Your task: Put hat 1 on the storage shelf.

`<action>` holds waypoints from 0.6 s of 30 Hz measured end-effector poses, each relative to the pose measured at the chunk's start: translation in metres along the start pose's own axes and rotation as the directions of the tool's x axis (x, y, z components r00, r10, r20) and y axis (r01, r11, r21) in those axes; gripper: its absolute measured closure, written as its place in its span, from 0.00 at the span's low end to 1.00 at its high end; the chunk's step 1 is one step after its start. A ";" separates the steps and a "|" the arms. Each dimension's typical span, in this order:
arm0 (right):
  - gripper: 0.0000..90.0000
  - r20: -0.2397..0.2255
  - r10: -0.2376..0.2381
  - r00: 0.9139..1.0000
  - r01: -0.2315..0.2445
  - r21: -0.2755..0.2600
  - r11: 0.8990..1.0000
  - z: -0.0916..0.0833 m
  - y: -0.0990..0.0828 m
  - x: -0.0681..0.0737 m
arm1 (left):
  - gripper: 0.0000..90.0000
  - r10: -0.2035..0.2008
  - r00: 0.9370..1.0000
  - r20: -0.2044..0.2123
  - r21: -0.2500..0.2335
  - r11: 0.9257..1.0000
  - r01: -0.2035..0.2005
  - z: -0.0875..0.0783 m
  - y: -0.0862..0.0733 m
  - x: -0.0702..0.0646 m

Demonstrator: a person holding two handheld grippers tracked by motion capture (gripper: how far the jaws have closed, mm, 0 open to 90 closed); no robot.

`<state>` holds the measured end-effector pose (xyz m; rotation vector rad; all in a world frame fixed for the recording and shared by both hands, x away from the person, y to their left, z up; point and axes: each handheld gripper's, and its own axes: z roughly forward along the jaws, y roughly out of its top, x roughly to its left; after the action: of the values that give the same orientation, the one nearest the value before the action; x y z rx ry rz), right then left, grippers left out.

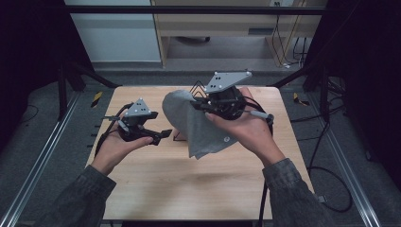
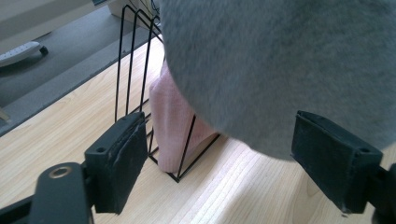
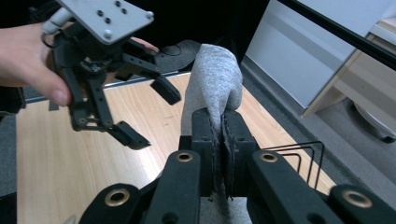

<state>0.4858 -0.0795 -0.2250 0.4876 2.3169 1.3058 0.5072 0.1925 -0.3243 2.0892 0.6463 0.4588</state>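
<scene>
High view: my right gripper (image 1: 201, 106) fingers clamp the grey cloth (image 1: 189, 120) over the wire rack (image 2: 140, 93); left gripper (image 1: 158, 135) fingers apart. Next, I judge: lower cloth into a slot.

Both sleeves (image 1: 80, 194) are olive-grey; each black hand-held gripper (image 1: 142, 127) carries a grey three-cornered plate (image 1: 230, 80) with screws and a black trailing cable (image 1: 262, 198)
</scene>
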 end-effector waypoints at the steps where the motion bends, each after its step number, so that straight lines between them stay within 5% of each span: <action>1: 0.95 -0.003 -0.001 1.000 0.001 -0.001 1.000 0.000 0.000 0.002 | 0.22 0.000 1.000 0.002 -0.001 1.000 0.000 0.001 0.000 0.000; 9: 0.95 -0.022 0.008 1.000 -0.008 -0.006 1.000 0.005 -0.003 0.005 | 0.38 -0.024 0.999 0.028 -0.016 1.000 0.024 0.013 0.000 0.006; 11: 0.95 -0.020 0.019 1.000 -0.019 0.000 1.000 0.008 -0.008 0.003 | 0.57 -0.031 0.999 0.040 -0.012 0.999 0.032 0.018 0.000 0.009; 12: 0.95 -0.020 0.019 1.000 -0.019 0.000 1.000 0.008 -0.008 0.003 | 0.57 -0.036 0.998 0.042 -0.008 0.999 0.037 0.021 0.000 0.010; 17: 0.95 0.005 0.054 0.999 -0.054 0.021 0.998 0.007 -0.021 -0.006 | 0.94 -0.047 0.998 0.051 0.014 0.999 0.046 0.027 0.005 0.008; 18: 0.95 0.005 0.054 0.999 -0.054 0.021 0.998 0.007 -0.021 -0.006 | 0.94 -0.040 0.998 0.047 0.019 0.999 0.039 0.026 0.007 0.007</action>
<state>0.4927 -0.0877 -0.2458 0.5633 2.3312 1.3042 0.5285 0.1772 -0.3323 2.0941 0.6652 0.3813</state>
